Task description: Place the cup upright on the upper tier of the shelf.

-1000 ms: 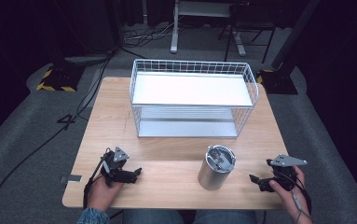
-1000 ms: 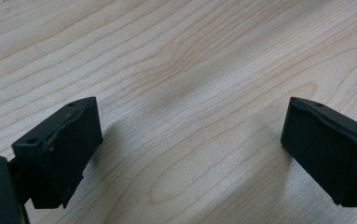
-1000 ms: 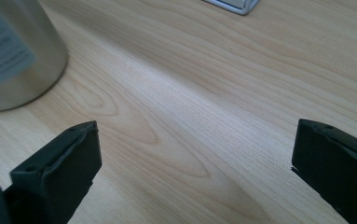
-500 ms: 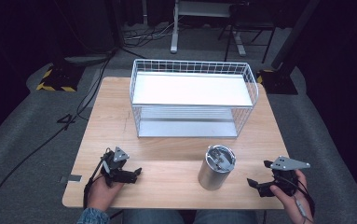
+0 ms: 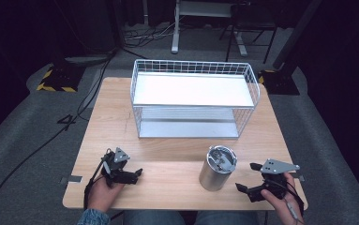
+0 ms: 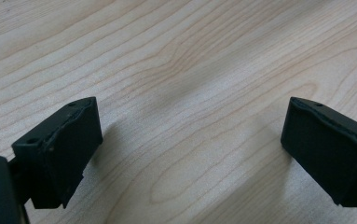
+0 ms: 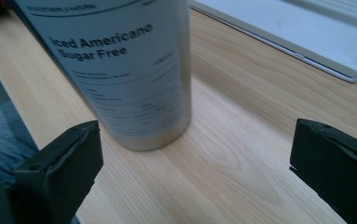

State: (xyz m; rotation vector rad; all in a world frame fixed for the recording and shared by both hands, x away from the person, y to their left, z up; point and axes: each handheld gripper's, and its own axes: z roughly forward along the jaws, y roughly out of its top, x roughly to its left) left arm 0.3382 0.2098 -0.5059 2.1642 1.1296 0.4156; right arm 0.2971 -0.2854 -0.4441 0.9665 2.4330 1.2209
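Observation:
A steel tumbler (image 5: 218, 168) with a lid stands upright on the wooden table (image 5: 168, 154), front right of centre. My right gripper (image 5: 246, 177) is just to its right, open, with its jaws pointing at the tumbler and not touching it. In the right gripper view the tumbler (image 7: 120, 70), printed "Iced Americano Sugar Free", stands ahead and to the left of the open right gripper (image 7: 195, 154). My left gripper (image 5: 137, 173) rests near the front left of the table, open. Between the wide-apart jaws of the left gripper (image 6: 190, 135) there is bare wood.
A white wire basket (image 5: 193, 107) with a white shelf on top stands at the back middle of the table. Its metal base (image 7: 306, 37) lies beyond the tumbler. Cables and stand legs lie on the dark floor behind the table.
My right gripper has edged a little to the left, closer to the tumbler. The left gripper and the tumbler have stayed put.

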